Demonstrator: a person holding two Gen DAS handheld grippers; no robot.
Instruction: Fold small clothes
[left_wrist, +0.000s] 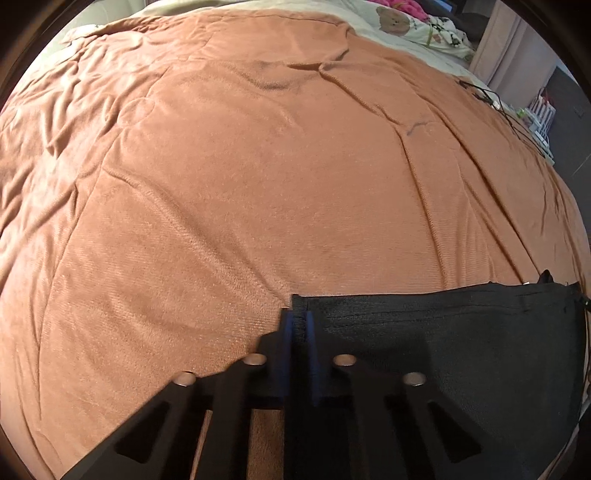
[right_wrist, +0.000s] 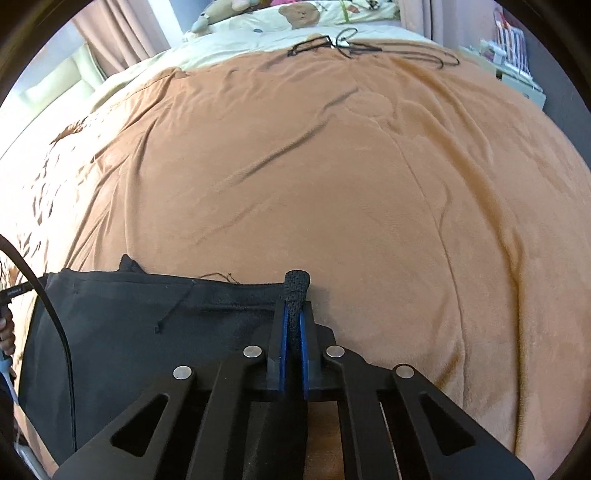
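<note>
Jaws of both grippers clamped on black garment (left_wrist: 443, 332) corners, orange blanket (left_wrist: 258, 184) beneath

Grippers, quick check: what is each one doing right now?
Left gripper: closed on the left corner of the black garment.
Right gripper: closed on the garment's right corner, fabric bunched between the jaws.

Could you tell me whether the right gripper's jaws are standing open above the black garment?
No, the right gripper is shut on a bunched corner of the black garment, which pokes out between its jaws.
</note>
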